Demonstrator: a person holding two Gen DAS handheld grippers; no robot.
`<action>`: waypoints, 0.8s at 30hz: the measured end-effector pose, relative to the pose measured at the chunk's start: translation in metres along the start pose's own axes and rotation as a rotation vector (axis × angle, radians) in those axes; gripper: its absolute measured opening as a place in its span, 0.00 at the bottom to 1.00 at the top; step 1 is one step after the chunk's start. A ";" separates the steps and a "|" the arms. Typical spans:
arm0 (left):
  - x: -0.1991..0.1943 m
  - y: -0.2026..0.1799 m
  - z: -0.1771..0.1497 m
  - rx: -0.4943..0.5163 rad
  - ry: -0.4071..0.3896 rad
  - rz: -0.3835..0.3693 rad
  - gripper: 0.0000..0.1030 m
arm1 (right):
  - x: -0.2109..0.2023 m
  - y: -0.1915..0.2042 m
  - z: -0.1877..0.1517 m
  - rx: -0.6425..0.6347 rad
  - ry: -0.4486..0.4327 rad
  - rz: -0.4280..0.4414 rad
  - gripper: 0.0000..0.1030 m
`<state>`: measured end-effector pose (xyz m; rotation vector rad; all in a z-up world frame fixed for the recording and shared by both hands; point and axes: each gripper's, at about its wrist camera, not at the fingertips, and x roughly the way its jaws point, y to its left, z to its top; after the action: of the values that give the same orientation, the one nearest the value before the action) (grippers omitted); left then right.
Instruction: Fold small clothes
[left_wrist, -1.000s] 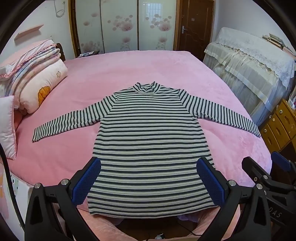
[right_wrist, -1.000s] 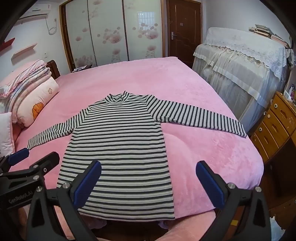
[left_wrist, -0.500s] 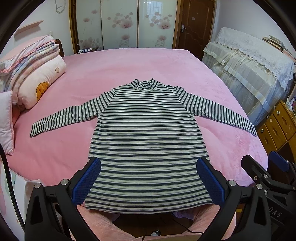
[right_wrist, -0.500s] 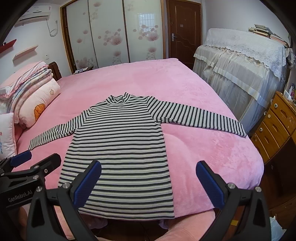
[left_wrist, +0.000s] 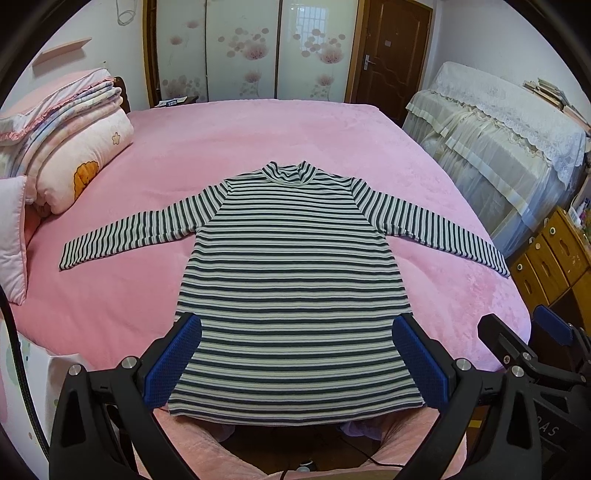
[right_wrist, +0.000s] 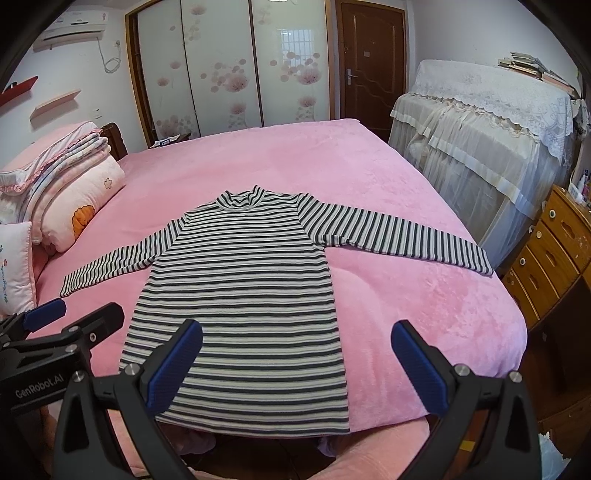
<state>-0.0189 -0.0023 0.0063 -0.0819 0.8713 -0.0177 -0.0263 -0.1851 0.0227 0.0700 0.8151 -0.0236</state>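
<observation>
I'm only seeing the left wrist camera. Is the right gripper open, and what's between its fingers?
Observer: The right gripper is open. Between its fingers are the right half of the striped shirt and the bare pink bed cover.
Operator: How does my left gripper look from there?
Observer: The left gripper is open and empty. It shows left of the shirt's hem, touching no cloth.
Operator: Anything on the wall I'm missing?
Observer: An air conditioner, high on the left.

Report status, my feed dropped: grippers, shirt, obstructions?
Left gripper and right gripper open, empty. Shirt flat on bed, sleeves spread. Nothing in the way.
</observation>
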 end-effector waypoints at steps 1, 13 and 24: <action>0.000 0.000 0.000 0.000 0.001 0.000 0.99 | 0.000 0.000 0.000 -0.001 0.000 0.000 1.00; -0.001 0.001 0.000 -0.002 0.007 -0.003 0.99 | -0.002 0.001 0.001 -0.001 -0.001 0.001 1.00; 0.004 0.001 0.002 -0.003 0.017 0.000 0.99 | -0.004 0.002 0.004 -0.003 -0.012 0.005 1.00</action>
<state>-0.0151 -0.0017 0.0044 -0.0848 0.8887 -0.0171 -0.0263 -0.1835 0.0285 0.0690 0.8030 -0.0186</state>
